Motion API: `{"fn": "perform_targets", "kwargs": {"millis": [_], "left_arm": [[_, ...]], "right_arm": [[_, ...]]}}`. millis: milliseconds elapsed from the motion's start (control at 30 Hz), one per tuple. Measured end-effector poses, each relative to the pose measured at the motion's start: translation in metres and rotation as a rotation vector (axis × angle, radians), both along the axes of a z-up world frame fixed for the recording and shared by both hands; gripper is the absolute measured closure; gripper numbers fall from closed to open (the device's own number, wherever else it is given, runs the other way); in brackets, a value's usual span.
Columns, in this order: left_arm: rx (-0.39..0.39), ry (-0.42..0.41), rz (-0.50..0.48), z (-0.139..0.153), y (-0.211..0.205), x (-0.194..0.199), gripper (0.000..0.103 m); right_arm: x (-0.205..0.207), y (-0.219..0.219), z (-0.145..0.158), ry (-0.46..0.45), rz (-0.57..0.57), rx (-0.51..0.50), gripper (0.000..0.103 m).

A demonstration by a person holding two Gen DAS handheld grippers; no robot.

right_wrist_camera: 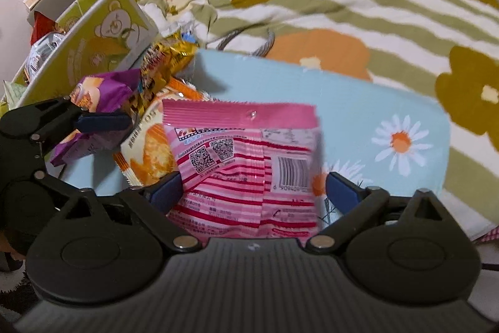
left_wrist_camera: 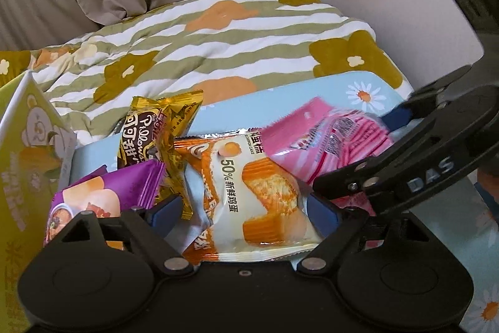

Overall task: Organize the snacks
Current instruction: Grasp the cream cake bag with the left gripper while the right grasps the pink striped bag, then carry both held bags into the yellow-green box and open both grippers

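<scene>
orange chiffon cake packet, pink striped pouch, purple packet, gold wrapper, clustered flat

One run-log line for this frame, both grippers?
left gripper: open, straddling orange cake pack | right gripper: open, straddling pink striped pack | neither gripped yet

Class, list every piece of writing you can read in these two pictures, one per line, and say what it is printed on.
"50% 新鲜鸡蛋" and, partly cut off, "CHIFFON CAKE": orange-and-white cake packet.
"Pillows": brown-and-gold packet.
"DAS": arm of the right gripper.
"6 909409", remainder blurred: barcode on the pink striped packet.
Unreadable: QR codes and small print on the pink packet; lettering on the yellow-green bear box; purple packet.
</scene>
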State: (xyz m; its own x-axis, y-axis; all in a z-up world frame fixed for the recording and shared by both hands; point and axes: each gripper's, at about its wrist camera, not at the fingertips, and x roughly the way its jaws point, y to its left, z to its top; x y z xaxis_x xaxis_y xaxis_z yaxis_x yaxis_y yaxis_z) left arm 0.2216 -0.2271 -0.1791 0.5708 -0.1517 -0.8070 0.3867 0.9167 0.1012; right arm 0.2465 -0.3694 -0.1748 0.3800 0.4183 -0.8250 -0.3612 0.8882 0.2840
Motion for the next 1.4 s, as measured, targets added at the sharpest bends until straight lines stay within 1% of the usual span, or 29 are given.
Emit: {"fn": "perform_targets", "kwargs": {"millis": [67,133,233,467,567,600,633,867,1033,1200,1300,1400], "left_arm": [[0.009,-0.003,-0.001,0.000,-0.002,0.001,0.014],[0.018,-0.008,-0.003,-0.001,-0.005,0.002,0.014],[0.021,-0.005,-0.005,-0.003,-0.010,0.006,0.014],[0.040,-0.005,-0.012,-0.011,-0.019,0.013,0.015],[0.065,-0.005,-0.010,-0.016,-0.024,0.016,0.020],[0.077,-0.006,-0.007,-0.018,-0.025,0.017,0.024],[0.087,-0.003,-0.003,-0.020,-0.026,0.018,0.026],[0.076,0.011,0.008,-0.029,-0.024,0.027,0.027],[0.046,0.023,0.020,-0.029,-0.022,0.031,0.034],[0.050,0.017,0.016,-0.027,-0.023,0.028,0.037],[0.033,0.018,0.012,-0.024,-0.021,0.026,0.037],[0.017,0.001,0.006,-0.016,-0.020,0.022,0.037]], "right_arm": [[-0.001,-0.001,0.000,-0.002,0.004,0.006,0.008],[-0.002,-0.002,0.000,-0.008,0.003,0.004,0.013],[-0.004,-0.006,0.003,-0.021,-0.008,-0.011,0.016],[-0.003,-0.020,0.004,-0.033,-0.063,-0.040,0.017],[-0.004,-0.024,0.005,-0.036,-0.076,-0.043,0.017],[-0.004,-0.024,0.005,-0.037,-0.080,-0.044,0.017],[-0.004,-0.024,0.005,-0.037,-0.083,-0.045,0.017],[-0.007,-0.023,0.005,-0.048,-0.098,-0.049,0.017],[-0.010,-0.021,0.007,-0.059,-0.105,-0.059,0.017],[-0.013,-0.019,0.011,-0.077,-0.125,-0.066,0.017],[-0.015,-0.019,0.015,-0.082,-0.138,-0.068,0.017],[-0.017,-0.020,0.020,-0.074,-0.161,-0.076,0.017]]}}
